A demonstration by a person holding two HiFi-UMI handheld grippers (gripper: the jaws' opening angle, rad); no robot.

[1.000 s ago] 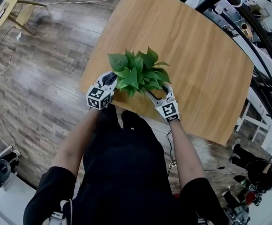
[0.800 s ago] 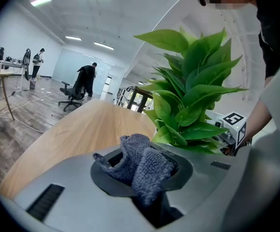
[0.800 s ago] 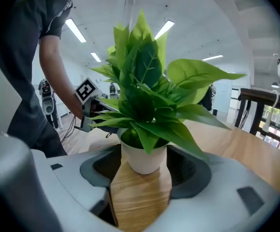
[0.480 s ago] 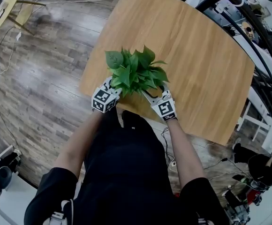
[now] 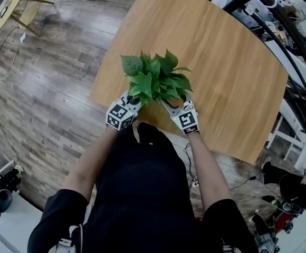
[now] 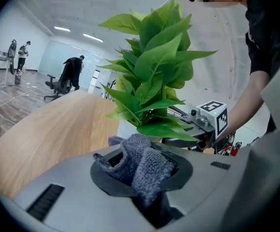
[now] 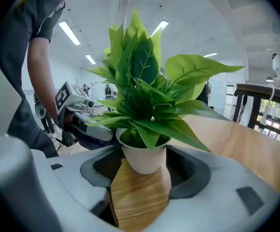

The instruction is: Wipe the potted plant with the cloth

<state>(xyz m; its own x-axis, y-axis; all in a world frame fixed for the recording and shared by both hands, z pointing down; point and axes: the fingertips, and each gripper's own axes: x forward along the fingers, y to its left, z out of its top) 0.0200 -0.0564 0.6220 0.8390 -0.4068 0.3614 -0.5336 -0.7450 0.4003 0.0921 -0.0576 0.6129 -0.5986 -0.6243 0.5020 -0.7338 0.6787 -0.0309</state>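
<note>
A potted plant [image 5: 154, 79] with broad green leaves stands near the wooden table's [image 5: 221, 62] near edge. Its white pot [image 7: 145, 156] sits between the jaws of my right gripper [image 7: 145, 167], which stand wide on either side with small gaps showing. My left gripper [image 6: 140, 173] is shut on a crumpled grey cloth [image 6: 139, 161], held just under the lowest leaves [image 6: 154, 81]. From the head view, the left gripper [image 5: 131, 102] is at the plant's near-left and the right gripper [image 5: 174, 105] at its near-right. The leaves hide the pot there.
The right gripper's marker cube [image 6: 212, 117] shows beyond the plant in the left gripper view. Wood-plank floor [image 5: 47, 88] lies left of the table. Black metal racks [image 5: 295, 51] stand at the right, and a small round table [image 5: 8, 7] at the far left.
My left gripper has moved right and in toward the plant, bringing the cloth under the leaves. The right gripper has shifted only slightly.
</note>
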